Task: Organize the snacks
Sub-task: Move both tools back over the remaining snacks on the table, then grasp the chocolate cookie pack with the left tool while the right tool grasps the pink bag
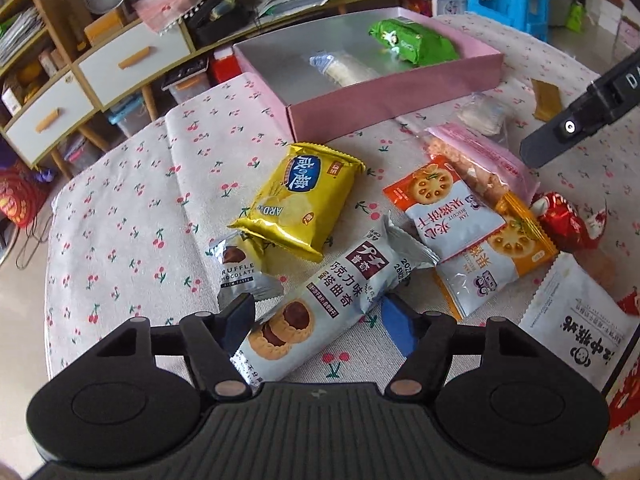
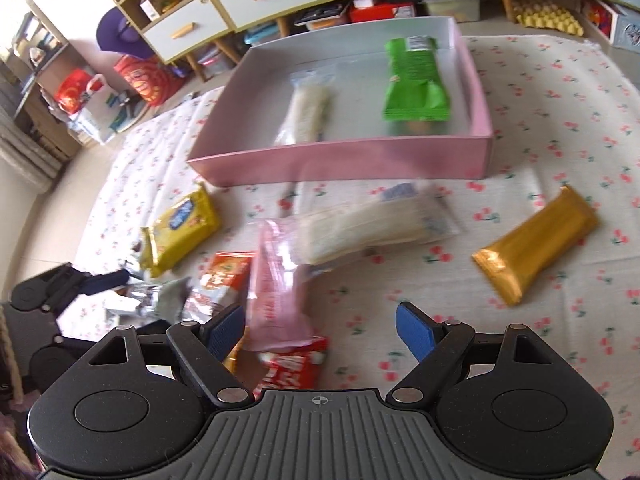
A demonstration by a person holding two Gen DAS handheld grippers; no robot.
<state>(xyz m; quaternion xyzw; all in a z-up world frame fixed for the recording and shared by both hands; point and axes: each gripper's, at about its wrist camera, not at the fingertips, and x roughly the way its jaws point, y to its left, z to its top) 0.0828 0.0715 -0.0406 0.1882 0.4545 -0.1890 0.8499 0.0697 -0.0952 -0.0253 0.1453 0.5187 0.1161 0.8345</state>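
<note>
A pink box [image 1: 392,100] [image 2: 340,160] stands at the far side of the cherry-print cloth and holds a green packet [image 1: 412,42] [image 2: 414,80] and a clear packet of white bars [image 1: 346,68] [image 2: 306,114]. My left gripper [image 1: 320,322] is open, its jaws on either side of a grey chocolate-cookie packet [image 1: 332,300]. A yellow packet [image 1: 304,196] [image 2: 180,228] lies just beyond. My right gripper [image 2: 320,330] is open and empty above a pink packet [image 2: 274,292] and a red packet [image 2: 296,368]. It shows at the right edge of the left wrist view.
Loose snacks lie around: two orange-and-white biscuit packets [image 1: 444,208], a truffle chocolate packet [image 1: 240,272], a red wrapper [image 1: 568,220], a white packet [image 1: 576,320], a clear packet of white bars [image 2: 368,224], a gold bar [image 2: 536,248]. Shelves with drawers [image 1: 112,64] stand behind the table.
</note>
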